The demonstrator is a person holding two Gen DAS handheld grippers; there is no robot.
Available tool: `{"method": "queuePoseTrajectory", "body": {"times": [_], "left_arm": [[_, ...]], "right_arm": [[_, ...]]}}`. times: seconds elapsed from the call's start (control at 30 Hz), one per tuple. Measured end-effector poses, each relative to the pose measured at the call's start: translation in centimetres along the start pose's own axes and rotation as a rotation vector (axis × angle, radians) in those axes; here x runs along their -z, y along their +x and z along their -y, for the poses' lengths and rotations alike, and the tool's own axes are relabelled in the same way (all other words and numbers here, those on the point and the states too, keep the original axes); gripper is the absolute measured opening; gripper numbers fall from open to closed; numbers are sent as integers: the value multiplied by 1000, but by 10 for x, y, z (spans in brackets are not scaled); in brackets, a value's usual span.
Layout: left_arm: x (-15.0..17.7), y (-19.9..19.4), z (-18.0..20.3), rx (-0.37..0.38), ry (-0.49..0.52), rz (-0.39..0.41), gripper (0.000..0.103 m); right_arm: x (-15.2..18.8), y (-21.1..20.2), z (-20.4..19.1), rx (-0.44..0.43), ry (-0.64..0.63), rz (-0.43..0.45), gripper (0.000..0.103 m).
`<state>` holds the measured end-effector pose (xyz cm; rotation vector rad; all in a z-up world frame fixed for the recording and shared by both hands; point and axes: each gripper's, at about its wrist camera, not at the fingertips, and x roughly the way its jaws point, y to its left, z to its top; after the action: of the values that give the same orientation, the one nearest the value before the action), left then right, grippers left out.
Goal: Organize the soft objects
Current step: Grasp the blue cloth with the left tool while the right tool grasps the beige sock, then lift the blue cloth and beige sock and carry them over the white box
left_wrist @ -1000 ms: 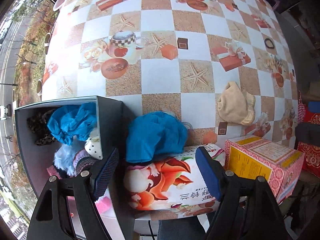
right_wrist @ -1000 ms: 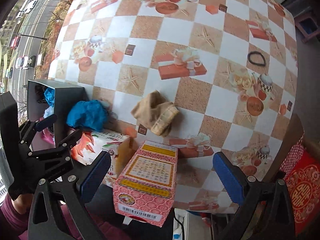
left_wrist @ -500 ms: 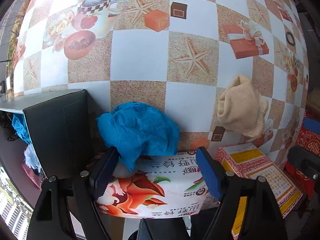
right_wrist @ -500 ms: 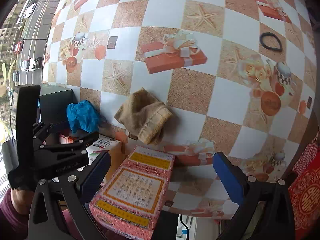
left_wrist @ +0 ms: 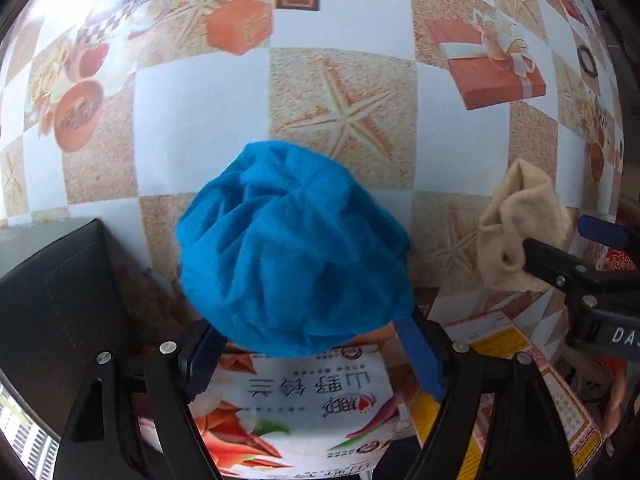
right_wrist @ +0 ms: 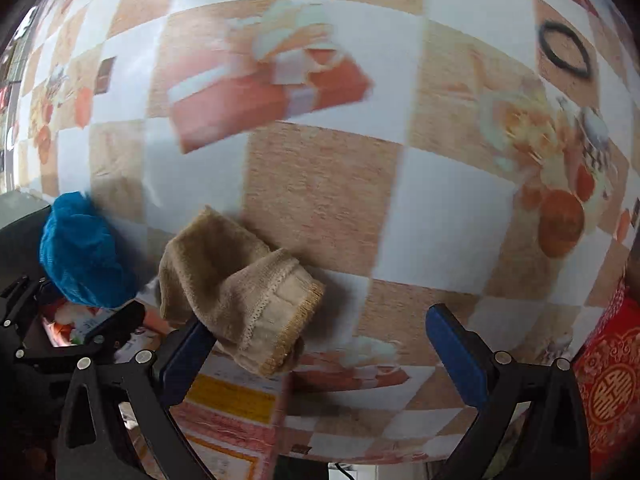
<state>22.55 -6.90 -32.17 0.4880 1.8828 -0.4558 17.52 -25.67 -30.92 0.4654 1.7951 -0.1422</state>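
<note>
The left tool (left_wrist: 312, 356) stood released astride the blue cloth (left_wrist: 294, 248), while the right tool (right_wrist: 316, 348), also released, apparently had the beige cloth (right_wrist: 236, 288) toward its left finger.

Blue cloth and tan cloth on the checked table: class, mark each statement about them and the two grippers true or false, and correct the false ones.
1. The blue cloth lies crumpled between the left gripper's open jaws. True.
2. The right gripper is shut on the tan cloth. False: its jaws stand wide open, nothing gripped.
3. A black ring lies on the table, far from both cloths. True.
4. The blue cloth is inside the dark box. False: it lies on the table beside it.
</note>
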Motion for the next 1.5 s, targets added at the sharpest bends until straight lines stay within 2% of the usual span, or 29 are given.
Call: {"method": "queuePoseTrajectory", "body": {"times": [0.07, 0.2, 0.3, 0.4, 0.5, 0.6, 0.73, 0.83, 1.07, 1.2, 1.27, 1.3, 1.33, 1.37, 1.4, 1.43, 1.47, 1.5], "left_arm": [[-3, -2, 7, -29, 28, 32, 83], [-3, -8, 12, -20, 41, 66, 83], [-10, -8, 10, -23, 25, 67, 83], [-16, -7, 21, -35, 17, 76, 83], [-24, -8, 27, -50, 24, 79, 88], [-28, 4, 37, -77, 37, 54, 102], [-30, 5, 42, -88, 40, 68, 103], [-27, 12, 48, -89, 29, 76, 103], [-22, 19, 35, -81, -2, 78, 103], [-20, 14, 33, -78, -15, 113, 103], [-16, 8, 38, -82, 21, 142, 95], [-15, 3, 42, -89, 46, 162, 91], [-13, -1, 47, -95, 75, 181, 80], [-12, -5, 52, -101, 106, 195, 65], [-11, -9, 57, -106, 136, 208, 55], [-12, -12, 62, -102, 160, 209, 34], [-12, -14, 64, -79, 170, 202, 30], [-12, -17, 65, -57, 172, 203, 30]], "right_arm": [[8, 2, 34, 2, 90, 2, 103], [31, -6, 84, -87, 240, 54, 103], [43, -21, 89, -184, 261, 142, 103], [42, -27, 77, -211, 229, 184, 103], [32, -18, 57, -171, 169, 169, 103], [26, -1, 44, -115, 129, 135, 103], [27, 6, 38, -30, 106, 136, 103], [26, 15, 20, 36, 66, 114, 103], [26, 15, 28, 34, 73, 141, 103], [36, 17, 29, 45, 62, 153, 102], [43, 10, 33, 46, 69, 173, 92], [46, 6, 36, 45, 74, 188, 83], [48, 1, 40, 44, 73, 204, 72], [51, -2, 41, 43, 71, 216, 66], [54, -4, 43, 41, 71, 226, 59], [56, -6, 46, 33, 76, 233, 52], [59, -8, 49, 9, 88, 239, 50], [64, -13, 51, -16, 108, 248, 45]]}}
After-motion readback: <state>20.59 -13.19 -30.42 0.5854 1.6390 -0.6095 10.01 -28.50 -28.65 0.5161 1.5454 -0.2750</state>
